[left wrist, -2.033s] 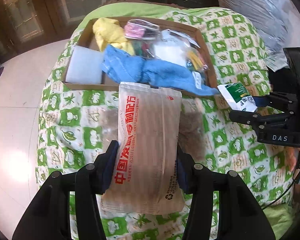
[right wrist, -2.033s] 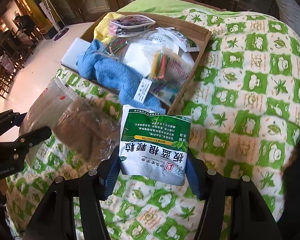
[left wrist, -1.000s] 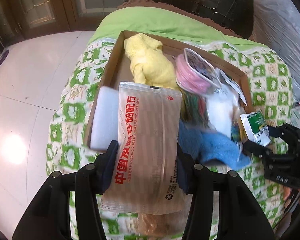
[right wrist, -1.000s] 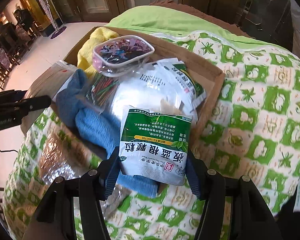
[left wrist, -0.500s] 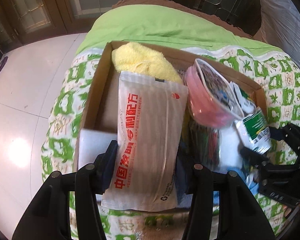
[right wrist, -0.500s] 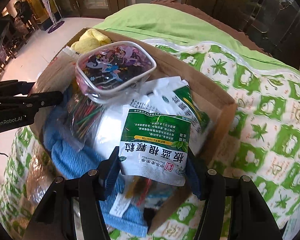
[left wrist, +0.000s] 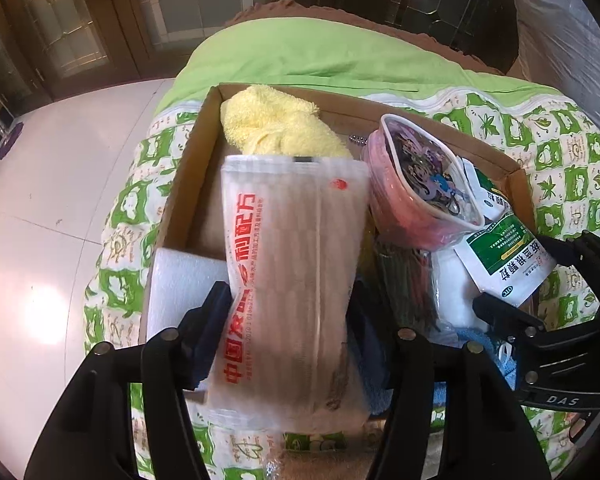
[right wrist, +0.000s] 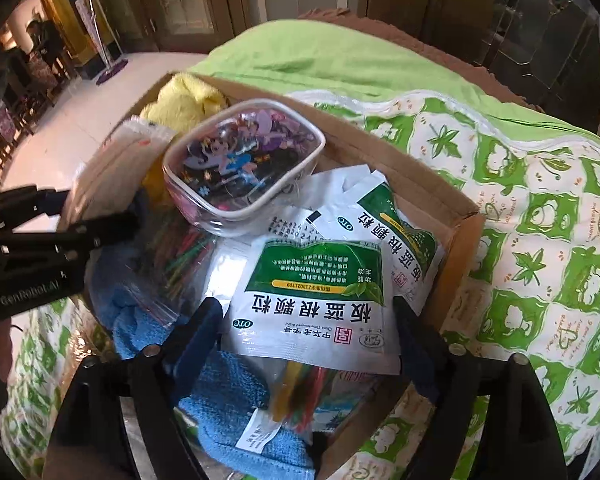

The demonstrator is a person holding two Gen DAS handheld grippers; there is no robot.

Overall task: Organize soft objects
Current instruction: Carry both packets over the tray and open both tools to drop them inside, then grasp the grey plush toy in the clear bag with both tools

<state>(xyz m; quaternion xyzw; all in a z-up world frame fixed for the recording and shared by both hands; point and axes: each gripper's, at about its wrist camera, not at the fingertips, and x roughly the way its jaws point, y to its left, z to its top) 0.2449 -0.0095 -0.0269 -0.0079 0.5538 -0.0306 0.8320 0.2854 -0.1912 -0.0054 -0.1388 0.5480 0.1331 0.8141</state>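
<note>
Where tiles gleam — green-checked quilt (left wrist: 560, 148)

Matt corrugated cardboard box (left wrist: 188, 184). Fluffy yellow terry towel (left wrist: 276, 128). Glossy plastic sachet (right wrist: 320, 304). Ribbed translucent plastic packet (left wrist: 292, 280). Clear shiny pouch (right wrist: 244, 168). Blue knit cloth (right wrist: 236, 400). Matt printed cotton quilt (right wrist: 540, 216).

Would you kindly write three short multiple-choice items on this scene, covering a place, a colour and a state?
1. Where does the yellow towel lie?
A. on the floor
B. in the cardboard box's far corner
C. on the green quilt

2. What colour is the print on the long clear packet?
A. red
B. blue
C. black

3. How does the right gripper stand around the green-and-white sachet?
A. clamped
B. jaws apart, pads clear
C. elsewhere

Answers: B, towel sits inside the box's far end; A, red characters; B, gaps show beside the sachet.
</note>
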